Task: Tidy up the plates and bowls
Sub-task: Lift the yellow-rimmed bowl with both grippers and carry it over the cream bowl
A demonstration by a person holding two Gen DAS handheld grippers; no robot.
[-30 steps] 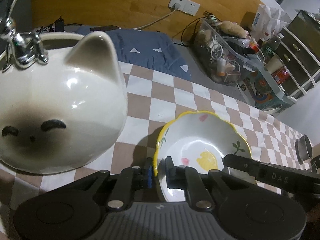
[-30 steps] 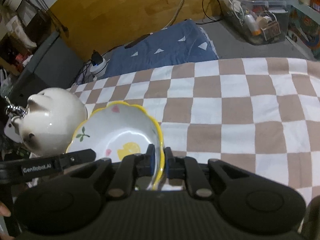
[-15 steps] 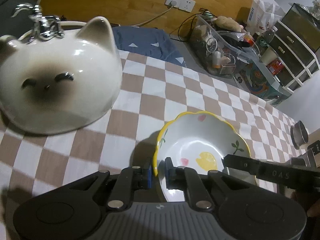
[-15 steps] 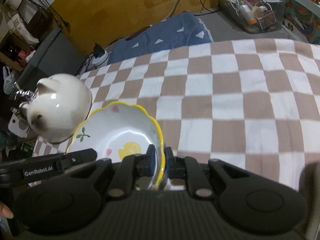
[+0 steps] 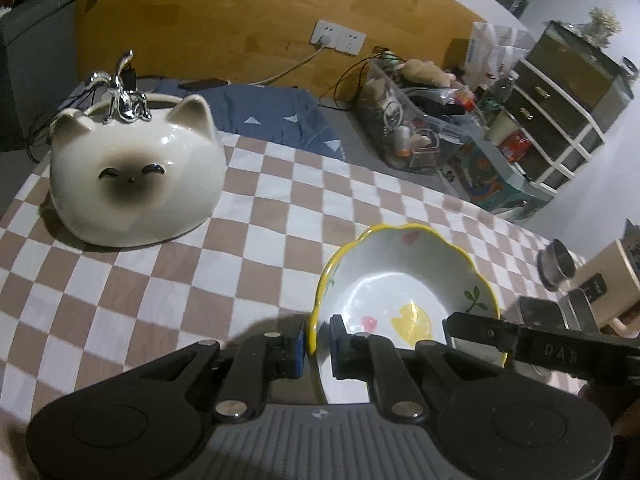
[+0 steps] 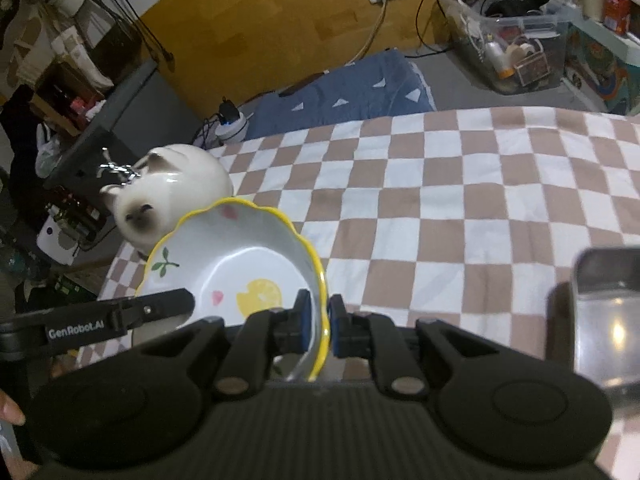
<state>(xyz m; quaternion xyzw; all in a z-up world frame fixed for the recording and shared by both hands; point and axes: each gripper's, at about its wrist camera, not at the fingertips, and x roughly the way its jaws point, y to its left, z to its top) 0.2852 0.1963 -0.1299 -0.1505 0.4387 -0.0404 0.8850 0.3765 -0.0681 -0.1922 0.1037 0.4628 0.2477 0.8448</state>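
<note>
Bowl: I see the scalloped yellow-rimmed bowl (image 5: 404,300) with a lemon and small flowers painted inside, carried between my two tools above the checkered cloth (image 5: 256,232); I cannot tell whether its base touches the cloth.
Left hand-held gripper (image 5: 318,344): I have it pinching the bowl's left rim, one blue pad outside the wall and one inside.
Right hand-held gripper (image 6: 319,322): it is pinching the opposite rim the same way, with the wall thin between the pads.
Surface: the cloth looks soft and slightly wrinkled, so I cannot say if this is a desk or a bed underneath.
Neighbours: the cat-shaped ceramic bowl (image 5: 134,184) sits well apart on the far left with a silver ornament (image 5: 122,98) on top; a shiny metal container (image 6: 604,316) is near my right side.
Step in hand: I judge I am carrying the bowl toward a place to set it down or stack it.
Risk, slip: both grips hold only a narrow glazed edge, so uneven pull between my hands could let one side slide out and tip the bowl.
Risk, chip: squeezing harder on the wavy rim could crack it.
Risk, collision: the metal container is close on my right, and a swing that way could knock it.
Risk, landing: on a soft cloth the bowl could rock if I release one side first.
</note>
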